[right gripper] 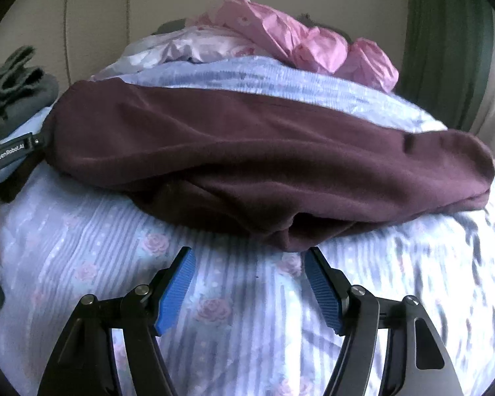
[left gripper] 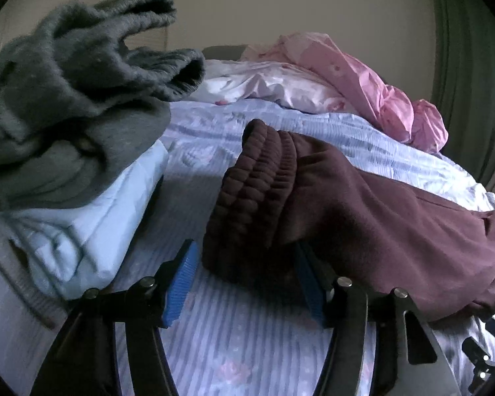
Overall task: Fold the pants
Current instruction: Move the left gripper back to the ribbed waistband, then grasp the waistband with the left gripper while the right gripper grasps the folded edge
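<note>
The bed point(right gripper: 92, 264), covered in a lilac striped sheet with a rose print, fills both views and serves as the folding surface. Across it lie the maroon pants point(right gripper: 247, 151), stretched sideways in a long band that looks already doubled leg over leg, judging by the stacked edges along the near side. At the far end of the bed sits a crumpled pink garment point(right gripper: 280, 36), and on the left a grey knit sweater point(left gripper: 66, 99) rests on a pale blue folded cloth point(left gripper: 92, 217) (apparently a pile kept clear of the working space).

The ribbed waistband point(left gripper: 257, 191) of the pants rises in a hump just ahead of the left gripper point(left gripper: 247, 277). Its blue pads stand partly apart on either side of that bunched end; the right-hand pad is tucked under the cloth, so whether it presses on the fabric I cannot tell, while the left-hand pad stands clear of it. My reading is that this end is being taken up for the next fold.

The right gripper point(right gripper: 250, 283) hovers low over the sheet with its jaws released and nothing between them, the fingertips just short of the near fold of the pants. It seems placed to catch that edge, so both ends can be lifted together.
</note>
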### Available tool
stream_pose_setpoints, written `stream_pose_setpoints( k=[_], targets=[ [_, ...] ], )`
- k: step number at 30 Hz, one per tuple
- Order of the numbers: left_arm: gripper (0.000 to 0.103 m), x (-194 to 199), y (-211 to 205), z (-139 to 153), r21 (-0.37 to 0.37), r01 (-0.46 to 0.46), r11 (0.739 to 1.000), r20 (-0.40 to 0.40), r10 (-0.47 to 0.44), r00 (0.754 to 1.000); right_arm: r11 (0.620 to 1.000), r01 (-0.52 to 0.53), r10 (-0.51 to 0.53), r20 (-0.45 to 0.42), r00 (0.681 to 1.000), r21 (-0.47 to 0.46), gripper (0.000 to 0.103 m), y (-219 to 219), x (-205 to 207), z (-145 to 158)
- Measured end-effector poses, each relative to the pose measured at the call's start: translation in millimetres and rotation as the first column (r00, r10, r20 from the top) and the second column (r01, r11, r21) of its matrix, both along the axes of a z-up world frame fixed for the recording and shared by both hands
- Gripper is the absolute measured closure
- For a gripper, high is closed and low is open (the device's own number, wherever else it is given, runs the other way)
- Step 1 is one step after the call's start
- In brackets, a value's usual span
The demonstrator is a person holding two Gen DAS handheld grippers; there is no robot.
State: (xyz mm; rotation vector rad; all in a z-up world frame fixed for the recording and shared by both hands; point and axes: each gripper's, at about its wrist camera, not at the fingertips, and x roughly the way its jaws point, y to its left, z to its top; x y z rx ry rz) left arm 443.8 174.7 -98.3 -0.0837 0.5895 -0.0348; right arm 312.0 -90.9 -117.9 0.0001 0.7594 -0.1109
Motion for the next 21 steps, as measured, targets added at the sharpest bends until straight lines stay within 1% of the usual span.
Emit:
stream_pose_setpoints(
  k=[5,9,12,14,15,16,17,18,19,20,21],
  targets=[
    [0.041,19,3,-5,-0.018,0.030,0.999,-0.015,-0.030,0.999,1.000,0.012,-0.012,-0.006,1.000,-0.024,0.036,6,7,-2],
    [0.040,31,4,-1,-0.022,0.058,0.998,-0.020,-0.058,0.998,0.997,0.006,-0.004,0.026,1.000,-0.072,0.036,14,14,5],
    [0.043,39,1,-1,-0.014,0.092,0.996,-0.045,-0.093,0.995,0.995,-0.005,0.009,0.044,0.999,-0.098,0.036,17,16,11],
    [0.045,40,0,1,0.002,0.109,0.994,-0.063,-0.109,0.992,0.996,-0.016,0.018,0.026,0.999,-0.090,0.036,17,21,9],
    [0.048,41,-1,2,0.012,0.111,0.994,-0.075,-0.110,0.991,0.996,-0.018,0.019,0.012,1.000,-0.084,0.037,16,23,7],
    [0.050,41,-3,4,0.029,0.111,0.993,-0.090,-0.108,0.990,0.997,-0.014,0.014,0.000,1.000,-0.076,0.041,15,24,5],
    [0.051,39,-4,6,0.048,0.106,0.993,-0.103,-0.100,0.990,0.997,-0.008,0.008,-0.008,1.000,-0.071,0.042,13,25,4],
    [0.054,38,-6,9,0.065,0.093,0.994,-0.121,-0.085,0.989,0.998,-0.008,0.007,-0.014,1.000,-0.063,0.042,12,24,3],
    [0.070,38,-9,12,0.084,0.082,0.993,-0.126,-0.071,0.990,0.998,-0.014,0.013,-0.014,1.000,-0.056,0.042,12,23,2],
    [0.088,34,-12,17,0.069,0.113,0.991,-0.119,-0.105,0.987,0.998,-0.018,0.017,-0.011,1.000,-0.058,0.042,12,22,2],
    [0.086,34,-14,22,0.080,0.098,0.992,-0.116,-0.088,0.989,0.998,-0.029,0.029,-0.002,1.000,-0.064,0.042,13,21,3]
  ],
)
